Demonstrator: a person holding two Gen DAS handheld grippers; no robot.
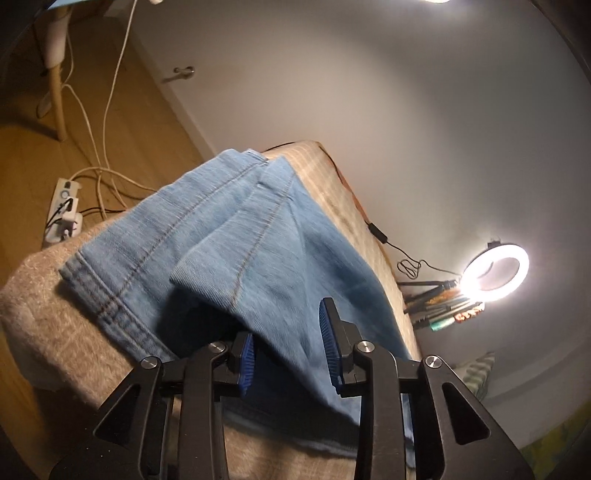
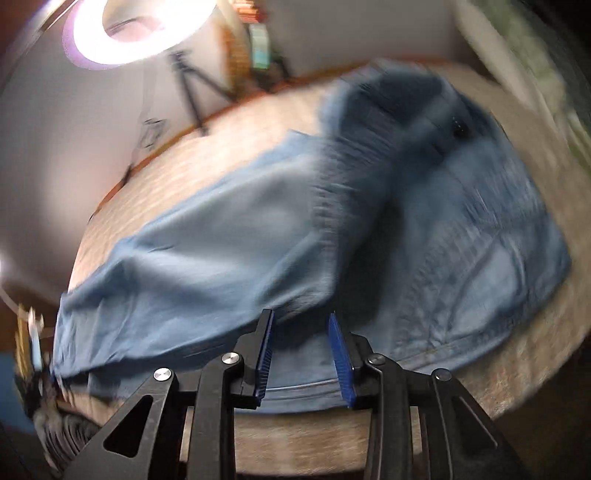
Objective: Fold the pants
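Light blue denim pants [image 1: 229, 240] lie on a beige cloth-covered table [image 1: 48, 314]. In the left wrist view the two leg ends overlap, hems toward the table's left edge. My left gripper [image 1: 288, 343] is open, with a fold of denim lying between its blue pads, not clamped. In the blurred right wrist view the pants [image 2: 229, 240] spread across the table [image 2: 314, 435], waistband and dark button at upper right, one leg folded over toward the left. My right gripper [image 2: 301, 349] is open just above the near edge of the denim, holding nothing.
A lit ring light [image 1: 495, 267] on a tripod stands beyond the table's far edge, with pens and a cable beside it; it also shows in the right wrist view [image 2: 136, 29]. A power strip [image 1: 62, 206] and white cables lie on the wooden floor. A chair leg [image 1: 57, 74] stands far left.
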